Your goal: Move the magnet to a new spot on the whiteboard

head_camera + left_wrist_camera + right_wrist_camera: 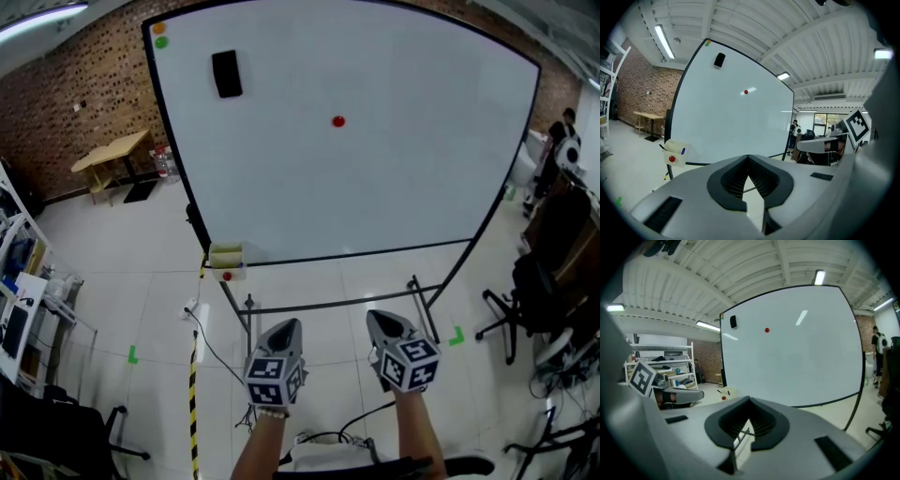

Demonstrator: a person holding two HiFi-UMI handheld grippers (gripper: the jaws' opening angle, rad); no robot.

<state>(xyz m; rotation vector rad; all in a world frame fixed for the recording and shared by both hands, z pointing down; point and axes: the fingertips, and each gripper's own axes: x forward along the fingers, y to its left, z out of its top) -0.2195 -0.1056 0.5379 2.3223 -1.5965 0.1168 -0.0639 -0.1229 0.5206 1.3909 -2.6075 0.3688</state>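
One whiteboard (403, 187): on stand (328, 305), tiled floor (112, 253), brick wall (66, 103) at 10 o'clock
One red magnet (338, 121): on board, 12 o'clock of centre
One eraser (227, 74): 10 o'clock corner
Two at 6 o'clock: left gripper (289, 323), right gripper (382, 317), jaws together, empty

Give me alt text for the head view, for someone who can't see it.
A red magnet sits upper-middle on a large whiteboard, a black eraser at its upper left. Below, the left claw and right claw are both shut, empty and not touching it.
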